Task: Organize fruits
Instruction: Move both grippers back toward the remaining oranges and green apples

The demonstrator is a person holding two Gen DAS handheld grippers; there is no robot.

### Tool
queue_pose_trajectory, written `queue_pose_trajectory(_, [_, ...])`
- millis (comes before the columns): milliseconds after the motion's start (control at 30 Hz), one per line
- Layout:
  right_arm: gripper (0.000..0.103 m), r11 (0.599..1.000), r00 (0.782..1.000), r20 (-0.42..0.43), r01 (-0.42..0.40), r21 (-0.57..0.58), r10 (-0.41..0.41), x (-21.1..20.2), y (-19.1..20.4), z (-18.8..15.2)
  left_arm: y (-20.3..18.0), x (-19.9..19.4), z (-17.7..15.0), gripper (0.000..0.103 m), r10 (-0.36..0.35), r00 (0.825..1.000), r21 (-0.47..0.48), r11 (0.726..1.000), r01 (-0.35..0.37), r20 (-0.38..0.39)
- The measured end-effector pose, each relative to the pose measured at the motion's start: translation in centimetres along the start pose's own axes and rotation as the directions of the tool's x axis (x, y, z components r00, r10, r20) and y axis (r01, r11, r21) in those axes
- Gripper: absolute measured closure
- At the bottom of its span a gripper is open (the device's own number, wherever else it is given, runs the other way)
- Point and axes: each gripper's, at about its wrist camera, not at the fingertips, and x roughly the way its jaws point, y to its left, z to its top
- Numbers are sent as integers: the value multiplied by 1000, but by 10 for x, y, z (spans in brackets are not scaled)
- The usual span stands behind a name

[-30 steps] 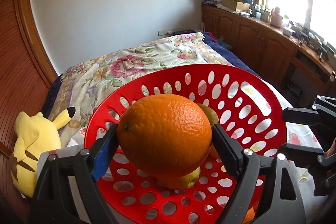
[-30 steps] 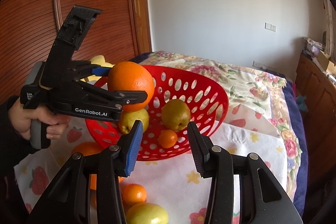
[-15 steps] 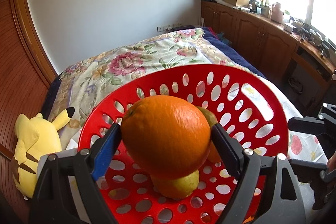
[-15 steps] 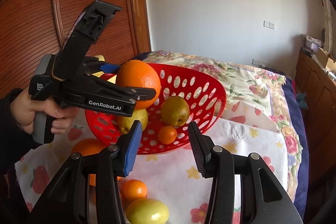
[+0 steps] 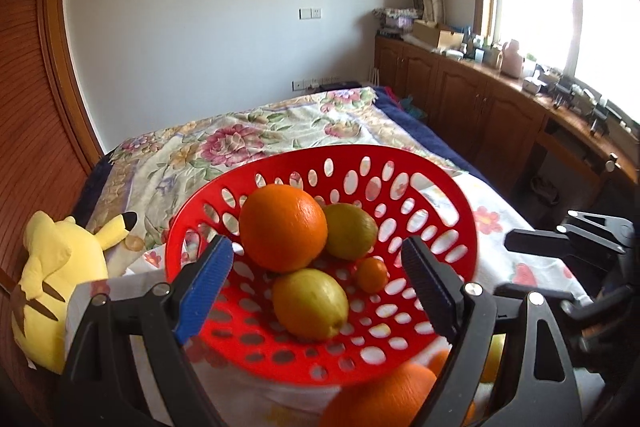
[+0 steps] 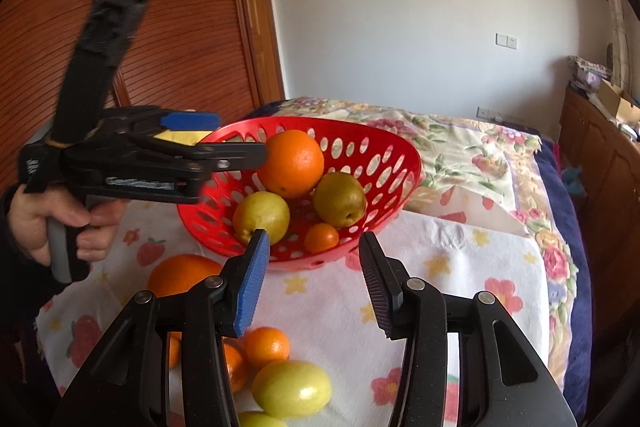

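Plush toy (image 5: 60,275) in left view only

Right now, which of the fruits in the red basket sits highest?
The big orange, the largest fruit there. It rests on top of the yellow-green pear and the brownish pear, while the tiny orange lies lowest on the red basket floor.

The basket (image 6: 384,163) sits on the cloth (image 6: 460,259), an orange (image 6: 294,163) atop the fruit inside. More fruit (image 6: 292,389) lies before it. The bed (image 6: 460,135) lies behind.
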Motion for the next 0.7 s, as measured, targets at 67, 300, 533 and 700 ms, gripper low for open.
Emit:
queue_pose_trajectory(67, [56, 1000, 1000, 4, 3, 9, -3, -4, 2, -3, -2, -12, -8, 16, -2, 1000, 1, 1000, 2, 14])
queue_pose_trajectory(300, [56, 999, 1000, 12, 21, 49, -22, -22, 11, -17, 1, -45, -43, 16, 4, 999, 7, 1000, -4, 43])
queue_pose_trajectory(533, [56, 995, 999, -1, 50, 84, -50, -38, 25, -39, 4, -65, -82, 16, 7, 999, -32, 999, -6, 50])
queue_pose_trajectory(700, [56, 993, 997, -10, 71, 95, -70, -50, 40, -57, 1, -79, -109, 16, -4, 998, -45, 999, 7, 60])
